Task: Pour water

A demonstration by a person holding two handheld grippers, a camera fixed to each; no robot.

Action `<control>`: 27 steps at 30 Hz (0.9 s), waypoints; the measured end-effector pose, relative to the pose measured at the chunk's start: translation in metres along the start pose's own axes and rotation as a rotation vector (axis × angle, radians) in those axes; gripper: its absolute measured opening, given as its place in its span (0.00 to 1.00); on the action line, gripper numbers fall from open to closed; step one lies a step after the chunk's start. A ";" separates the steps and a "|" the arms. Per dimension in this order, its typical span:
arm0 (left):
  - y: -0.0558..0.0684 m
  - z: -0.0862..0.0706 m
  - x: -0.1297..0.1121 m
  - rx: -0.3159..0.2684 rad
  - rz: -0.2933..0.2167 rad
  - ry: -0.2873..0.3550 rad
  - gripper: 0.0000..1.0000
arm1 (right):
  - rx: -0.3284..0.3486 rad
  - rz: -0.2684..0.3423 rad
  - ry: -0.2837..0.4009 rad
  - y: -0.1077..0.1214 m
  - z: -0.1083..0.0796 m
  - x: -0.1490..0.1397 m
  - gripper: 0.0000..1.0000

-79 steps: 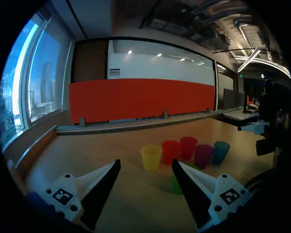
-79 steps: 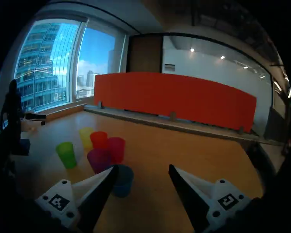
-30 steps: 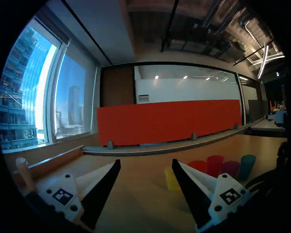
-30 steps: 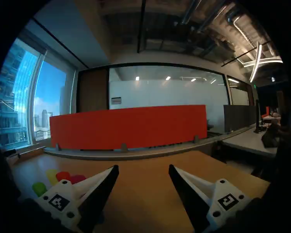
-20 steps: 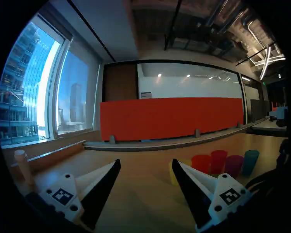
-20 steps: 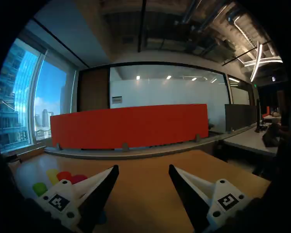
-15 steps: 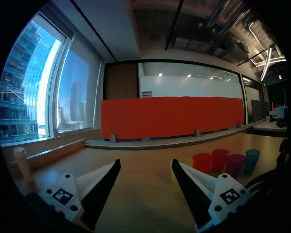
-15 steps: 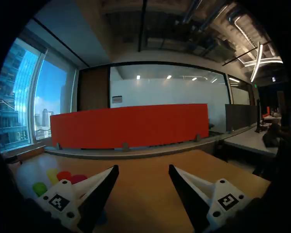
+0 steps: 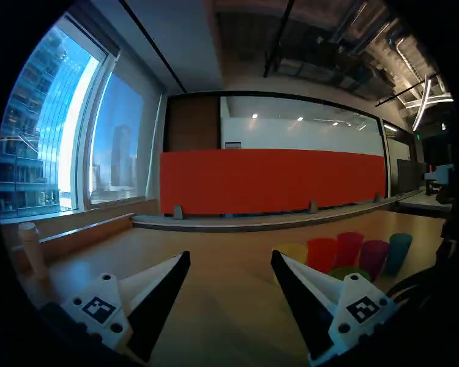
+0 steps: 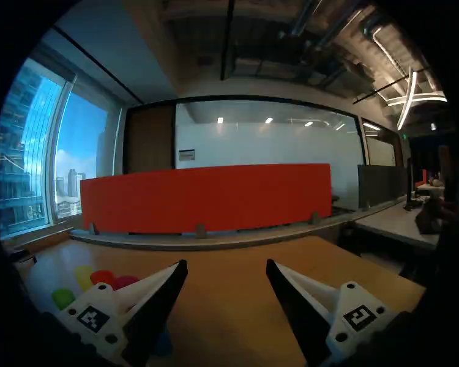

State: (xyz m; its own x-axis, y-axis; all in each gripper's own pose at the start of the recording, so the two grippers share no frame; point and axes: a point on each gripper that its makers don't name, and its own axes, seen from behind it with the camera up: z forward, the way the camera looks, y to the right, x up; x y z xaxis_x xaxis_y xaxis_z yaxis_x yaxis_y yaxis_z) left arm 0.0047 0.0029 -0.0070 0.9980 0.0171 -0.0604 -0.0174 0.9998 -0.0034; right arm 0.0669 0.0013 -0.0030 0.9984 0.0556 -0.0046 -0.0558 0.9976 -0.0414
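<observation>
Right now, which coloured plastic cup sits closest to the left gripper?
The green plastic cup: it stands alone in front of the other cups, partly hidden behind the left gripper.

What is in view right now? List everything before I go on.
yellow cup: one, yellow, left end of the cup cluster on the table
orange cup: one, orange-red, right of the yellow cup
red cup: one, pinkish red, middle of the cluster
purple cup: one, magenta-purple, beside the teal cup
teal cup: one, teal, right end
green cup: one, green, nearest, partly behind a finger
table: one, light wood
partition: one, orange-red, along the table's far edge
windows: blue city view, left
capped object: one, tan, far left; cannot tell what it is
left gripper: white and black, open, empty
right gripper: white and black, open, empty
</observation>
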 end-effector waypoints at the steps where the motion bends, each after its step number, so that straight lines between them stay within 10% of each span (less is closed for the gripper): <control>1: 0.000 0.000 -0.001 0.000 -0.002 -0.003 0.98 | -0.001 0.001 0.000 0.001 0.000 0.000 1.00; 27: 0.000 0.003 -0.008 -0.009 -0.012 -0.028 0.98 | -0.005 0.006 0.007 0.007 -0.002 0.004 1.00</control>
State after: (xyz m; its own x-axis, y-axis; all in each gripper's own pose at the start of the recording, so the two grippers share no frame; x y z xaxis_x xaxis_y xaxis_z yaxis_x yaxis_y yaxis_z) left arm -0.0032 0.0025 -0.0031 0.9995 0.0056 -0.0324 -0.0060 0.9999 -0.0129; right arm 0.0704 0.0087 -0.0051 0.9981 0.0609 -0.0122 -0.0614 0.9970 -0.0464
